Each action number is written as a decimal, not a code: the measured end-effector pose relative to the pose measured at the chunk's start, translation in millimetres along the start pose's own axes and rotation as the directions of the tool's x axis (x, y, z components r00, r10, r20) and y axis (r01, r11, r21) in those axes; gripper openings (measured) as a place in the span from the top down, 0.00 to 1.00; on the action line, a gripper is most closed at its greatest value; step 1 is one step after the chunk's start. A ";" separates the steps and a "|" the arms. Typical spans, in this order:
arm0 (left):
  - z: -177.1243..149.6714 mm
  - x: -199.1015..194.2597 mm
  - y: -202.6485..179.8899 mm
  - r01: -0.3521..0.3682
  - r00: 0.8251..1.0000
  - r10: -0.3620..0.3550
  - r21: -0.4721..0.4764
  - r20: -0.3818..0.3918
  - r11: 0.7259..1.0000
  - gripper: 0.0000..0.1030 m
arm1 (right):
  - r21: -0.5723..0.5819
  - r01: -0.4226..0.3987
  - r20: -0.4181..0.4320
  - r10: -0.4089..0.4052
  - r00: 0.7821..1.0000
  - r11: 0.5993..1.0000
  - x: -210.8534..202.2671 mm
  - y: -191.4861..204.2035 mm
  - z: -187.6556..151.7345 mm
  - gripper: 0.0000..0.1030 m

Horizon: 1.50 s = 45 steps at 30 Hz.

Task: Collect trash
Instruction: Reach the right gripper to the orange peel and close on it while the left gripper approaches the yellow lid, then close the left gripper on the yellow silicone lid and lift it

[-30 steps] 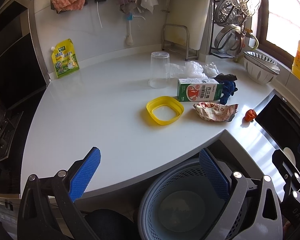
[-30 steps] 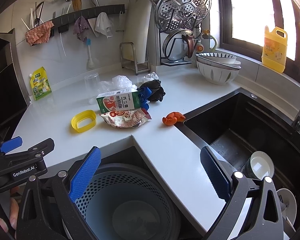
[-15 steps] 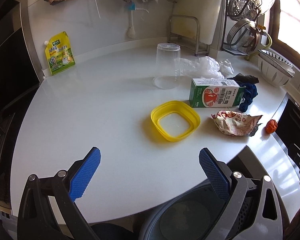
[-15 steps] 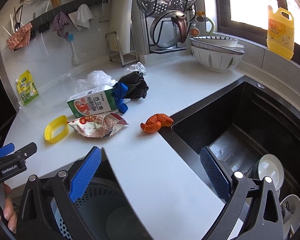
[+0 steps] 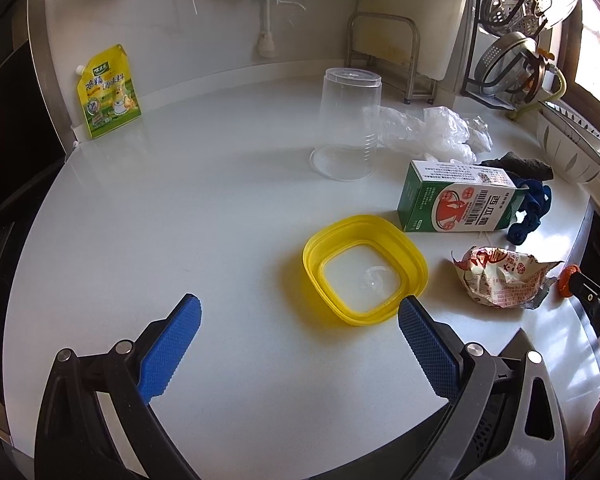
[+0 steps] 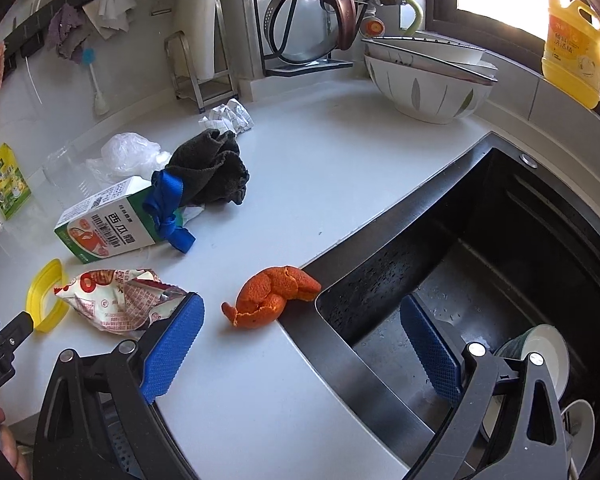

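Hovering with both the left gripper (image 5: 298, 314) and right gripper (image 6: 302, 314) spread wide and holding nothing, the curled orange peel (image 6: 270, 295) lying on the white worktop (image 6: 320, 168) at the black sink's (image 6: 520, 240) near corner, the shallow yellow plastic lid (image 5: 365, 269) lying nearer the front edge, holding only a clear film.

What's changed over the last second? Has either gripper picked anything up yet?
No pickups. The left gripper advanced over the counter toward the yellow lid; the right gripper closed on the orange peel. Both stay open and empty. The trash hasn't shifted.
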State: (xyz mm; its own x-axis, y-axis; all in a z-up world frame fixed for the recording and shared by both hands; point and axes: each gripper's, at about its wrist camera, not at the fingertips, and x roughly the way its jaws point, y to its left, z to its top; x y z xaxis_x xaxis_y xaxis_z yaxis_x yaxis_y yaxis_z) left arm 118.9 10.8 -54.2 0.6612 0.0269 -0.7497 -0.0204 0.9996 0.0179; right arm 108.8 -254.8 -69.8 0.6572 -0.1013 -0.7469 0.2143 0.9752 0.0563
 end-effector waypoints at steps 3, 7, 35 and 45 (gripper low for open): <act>1.1 3.0 0.6 0.002 1.000 -0.002 -0.006 -0.006 1.000 0.06 | -0.008 0.017 -0.025 -0.017 1.000 1.000 8.0 2.5 3.7 0.09; 2.0 3.0 -0.1 0.000 1.000 0.000 -0.002 -0.005 1.000 0.06 | -0.023 0.031 -0.029 -0.031 0.999 0.999 12.0 5.2 6.3 0.09; 10.0 10.8 -16.6 0.041 0.998 -0.042 -0.029 -0.039 0.999 0.06 | -0.015 -0.130 0.007 0.130 0.991 0.991 -2.8 -4.0 -6.8 0.81; 19.3 33.5 -33.2 0.009 0.996 -0.012 -0.037 -0.089 0.999 0.06 | -0.007 -0.179 0.015 0.179 0.984 0.984 -4.6 -6.5 -9.8 0.81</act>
State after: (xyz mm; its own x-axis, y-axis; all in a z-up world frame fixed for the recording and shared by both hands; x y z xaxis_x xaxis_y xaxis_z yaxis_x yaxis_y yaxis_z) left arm 156.2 -21.4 -67.1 0.5917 0.0143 -0.8060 -0.0424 0.9990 -0.0133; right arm 97.3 -258.8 -73.1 0.6959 0.0723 -0.7144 0.0879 0.9788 0.1847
